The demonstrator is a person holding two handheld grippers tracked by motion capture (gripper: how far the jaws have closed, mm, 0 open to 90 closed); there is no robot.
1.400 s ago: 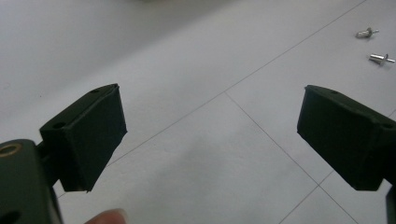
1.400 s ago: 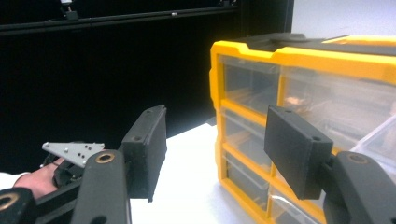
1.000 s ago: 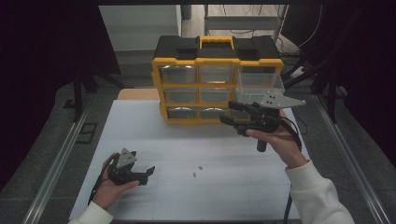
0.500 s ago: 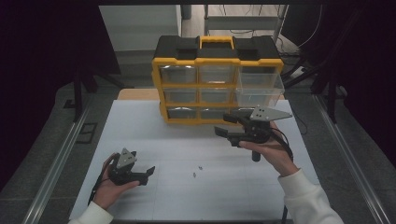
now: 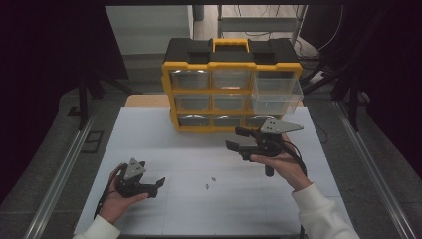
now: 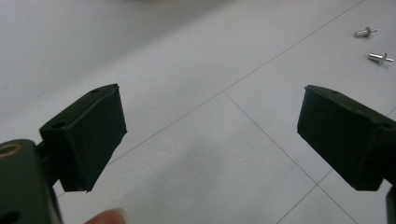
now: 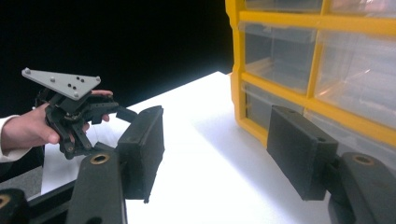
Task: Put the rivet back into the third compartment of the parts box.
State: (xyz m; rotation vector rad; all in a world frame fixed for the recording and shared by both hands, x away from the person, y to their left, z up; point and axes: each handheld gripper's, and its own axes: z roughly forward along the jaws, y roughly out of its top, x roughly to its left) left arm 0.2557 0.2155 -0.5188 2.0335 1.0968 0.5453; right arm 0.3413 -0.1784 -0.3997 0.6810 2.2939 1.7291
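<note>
A yellow and black organizer (image 5: 231, 84) with clear drawers stands at the back of the white table (image 5: 164, 144). Its right middle drawer (image 5: 276, 94) is pulled out. My right gripper (image 5: 238, 139) hovers in front of the bottom row, pointing left, jaws open and empty. In the right gripper view (image 7: 215, 149) the organizer (image 7: 317, 60) is close on the right. My left gripper (image 5: 152, 186) rests low at the front left, open with nothing between its jaws (image 6: 212, 135). Two small metal pins (image 5: 210, 182) lie on the table between the hands, also seen ahead of the left jaws (image 6: 379, 58).
The table has metal rails along its left side (image 5: 59, 169) and right side (image 5: 378, 179). A wooden board (image 5: 144, 101) lies behind the table's left half. In the right gripper view the person's left hand (image 7: 28, 128) holds the other gripper under its grey plate (image 7: 60, 83).
My right gripper has sunk from beside the pulled-out drawer to just above the table, nearer the person. The left hand has stayed put.
</note>
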